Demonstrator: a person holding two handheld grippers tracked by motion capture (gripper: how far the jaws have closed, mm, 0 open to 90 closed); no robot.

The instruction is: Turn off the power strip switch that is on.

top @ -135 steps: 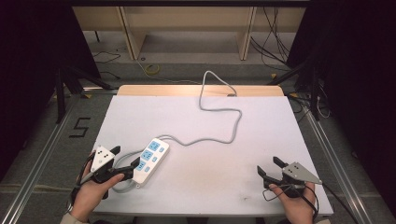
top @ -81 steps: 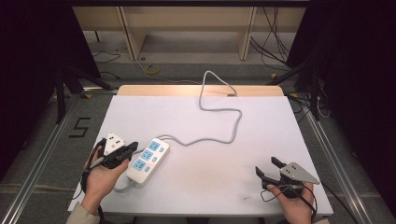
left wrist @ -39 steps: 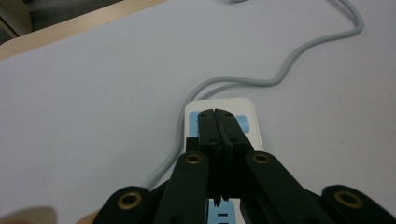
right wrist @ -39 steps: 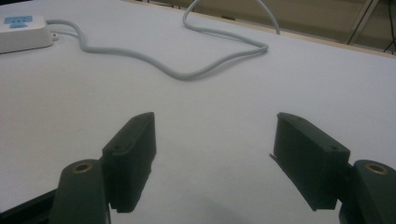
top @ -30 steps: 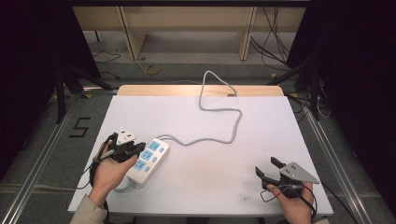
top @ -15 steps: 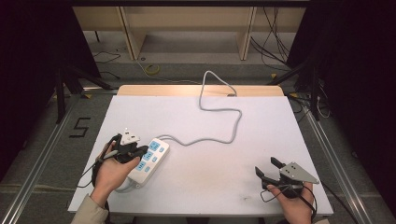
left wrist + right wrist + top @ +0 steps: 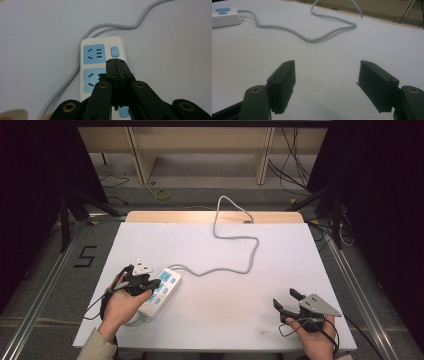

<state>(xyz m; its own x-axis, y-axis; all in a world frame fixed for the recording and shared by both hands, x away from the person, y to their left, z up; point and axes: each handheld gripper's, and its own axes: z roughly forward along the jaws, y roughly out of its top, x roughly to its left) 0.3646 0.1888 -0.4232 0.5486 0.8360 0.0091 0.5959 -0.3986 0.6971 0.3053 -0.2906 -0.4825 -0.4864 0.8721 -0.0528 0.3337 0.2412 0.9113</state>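
High view – power strip: a white power strip [image 7: 161,292] with blue sockets is laid near the left edge of the white table [image 7: 280,260], its grey cable [image 7: 235,240] snaking away toward the far edge.
High view – left gripper: the left gripper [image 7: 151,283] is held over the strip, jaws pressed together with nothing between them.
High view – right gripper: the right gripper [image 7: 285,301] is rested near the table's front right corner, well apart from the strip, jaws spread.
Left gripper view – jaws: the closed tips are seen just below the strip's blue switch [image 7: 114,51]; whether it is touched cannot be told.
Left gripper view – sockets: two blue sockets [image 7: 93,53] are shown empty; no plug is seated.
Right gripper view – jaws: the jaws are held wide apart over bare table, nothing gripped.
Right gripper view – strip: one end of the strip [image 7: 224,17] is seen at the far left, the cable looping across.
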